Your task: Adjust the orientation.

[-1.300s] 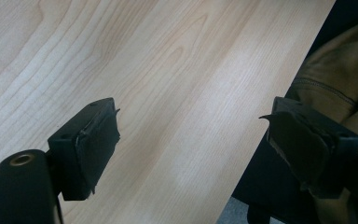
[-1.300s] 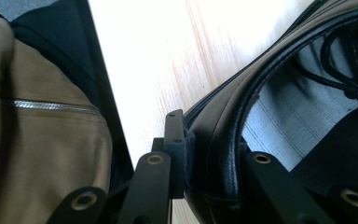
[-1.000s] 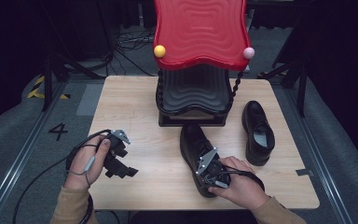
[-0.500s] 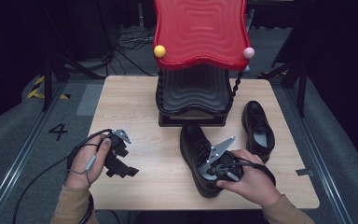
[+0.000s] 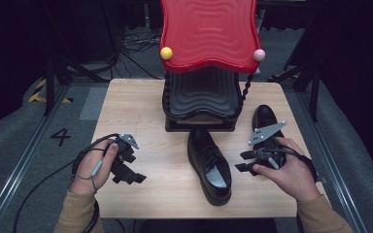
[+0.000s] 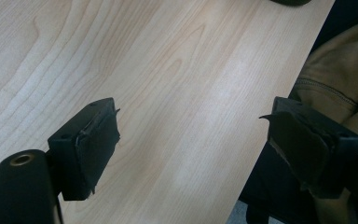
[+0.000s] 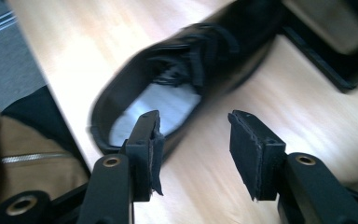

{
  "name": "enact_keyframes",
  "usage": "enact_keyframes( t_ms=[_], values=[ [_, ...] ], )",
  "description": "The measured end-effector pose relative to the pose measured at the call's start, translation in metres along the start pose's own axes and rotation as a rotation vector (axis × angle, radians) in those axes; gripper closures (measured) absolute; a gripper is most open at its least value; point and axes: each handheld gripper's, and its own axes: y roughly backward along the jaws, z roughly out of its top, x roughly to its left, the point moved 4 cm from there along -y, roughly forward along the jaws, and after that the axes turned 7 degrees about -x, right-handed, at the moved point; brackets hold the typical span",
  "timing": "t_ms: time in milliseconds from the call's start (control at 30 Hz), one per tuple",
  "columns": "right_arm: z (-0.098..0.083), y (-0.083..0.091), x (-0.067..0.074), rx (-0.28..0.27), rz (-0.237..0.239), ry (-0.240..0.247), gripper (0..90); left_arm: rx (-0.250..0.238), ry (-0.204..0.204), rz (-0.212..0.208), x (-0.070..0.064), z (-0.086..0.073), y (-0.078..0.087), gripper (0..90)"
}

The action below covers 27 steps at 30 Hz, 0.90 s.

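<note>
Tan zipped sleeves [image 5: 75, 216] — black gripper [image 5: 128, 174] pads, brass screws, black cables.

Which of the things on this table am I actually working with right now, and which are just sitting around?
In the job:
- near black shoe, lying free in mid-table
- right gripper, jaws just opened, nothing between them
- far black shoe, behind the right hand

Lying about:
- red-topped rack at the back
- left gripper, open over bare table

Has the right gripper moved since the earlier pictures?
Yes. The right gripper has left the near shoe and now sits further right, before the far shoe; its jaws have just been opening, empty.
</note>
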Motion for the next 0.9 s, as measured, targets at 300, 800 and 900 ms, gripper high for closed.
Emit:
enact_keyframes(
  t_ms=[300, 800, 900],
  values=[
    [-0.018, 0.012, -0.052, 0.014, -0.133, -0.139, 50.3, 0.000, 0.002, -0.001, 0.000, -0.001, 0.001, 17.0],
    [-0.067, -0.014, -0.107, 0.182, -0.182, -0.357, 45.7, -0.004, 0.006, 0.003, 0.000, -0.001, 0.002, 17.0],
    [-0.071, -0.022, -0.110, 0.212, -0.169, -0.372, 47.2, 0.002, 0.001, 0.002, 0.001, -0.001, 0.001, 17.0]
  ],
)
